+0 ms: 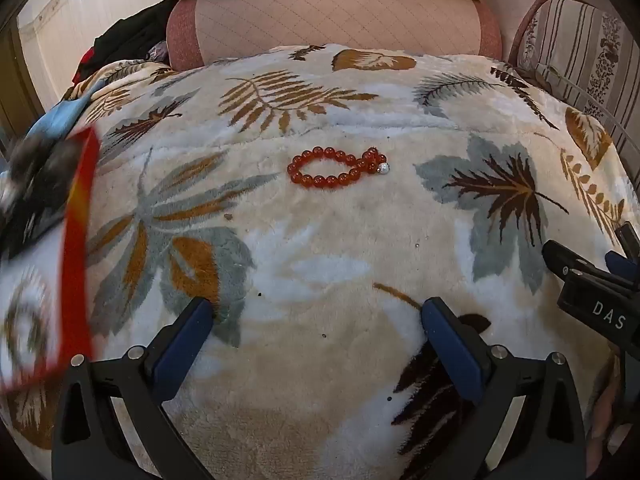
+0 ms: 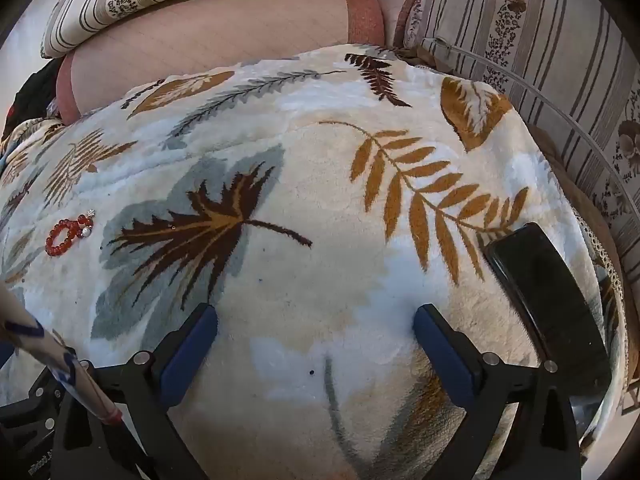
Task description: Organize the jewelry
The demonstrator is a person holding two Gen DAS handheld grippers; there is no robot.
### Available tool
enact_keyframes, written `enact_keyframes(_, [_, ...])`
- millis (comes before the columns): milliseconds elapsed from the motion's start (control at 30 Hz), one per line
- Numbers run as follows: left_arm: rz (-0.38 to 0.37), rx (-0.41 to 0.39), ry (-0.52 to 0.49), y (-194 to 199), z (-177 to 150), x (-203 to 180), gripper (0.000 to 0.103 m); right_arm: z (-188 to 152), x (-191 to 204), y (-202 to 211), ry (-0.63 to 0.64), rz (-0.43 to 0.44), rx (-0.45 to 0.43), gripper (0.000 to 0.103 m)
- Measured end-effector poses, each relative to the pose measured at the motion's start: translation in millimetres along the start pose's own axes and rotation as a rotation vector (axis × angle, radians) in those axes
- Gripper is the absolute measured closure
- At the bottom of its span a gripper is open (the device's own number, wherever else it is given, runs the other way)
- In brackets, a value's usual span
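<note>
Leaf-print blanket point(image 1: 320, 240) | one red bead bracelet point(image 1: 336, 168) | one black phone point(image 2: 548, 300) | two hand-held grippers — left point(image 1: 318, 316), right point(image 2: 316, 320) — both spread, empty

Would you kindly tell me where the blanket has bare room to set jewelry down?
Blanket is bare between bracelet and left gripper, and ahead of right gripper. Tighter by the phone at its right edge.

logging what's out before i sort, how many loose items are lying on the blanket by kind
Jewelry: 1, a red round-bead bracelet with a small silver charm, lying on the leaf-patterned plush blanket.
Electronics: 1, a flat black rectangular phone-like slab near the blanket's right edge.
Total: 2.
Both the left gripper and right gripper are open and empty.
</note>
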State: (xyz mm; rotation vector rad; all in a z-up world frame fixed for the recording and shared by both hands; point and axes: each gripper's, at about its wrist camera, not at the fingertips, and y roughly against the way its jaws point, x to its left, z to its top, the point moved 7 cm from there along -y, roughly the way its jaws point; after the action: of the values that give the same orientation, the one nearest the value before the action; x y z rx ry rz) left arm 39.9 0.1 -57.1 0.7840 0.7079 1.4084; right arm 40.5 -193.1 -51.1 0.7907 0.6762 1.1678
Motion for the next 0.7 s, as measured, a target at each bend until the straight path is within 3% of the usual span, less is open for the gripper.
enact_keyframes(700, [0.008,0.004,-0.006,-2.6,-0.5,-0.7,0.000,0.1,-0.6,-0.1,0.011,-0.015,-0.005,0.001])
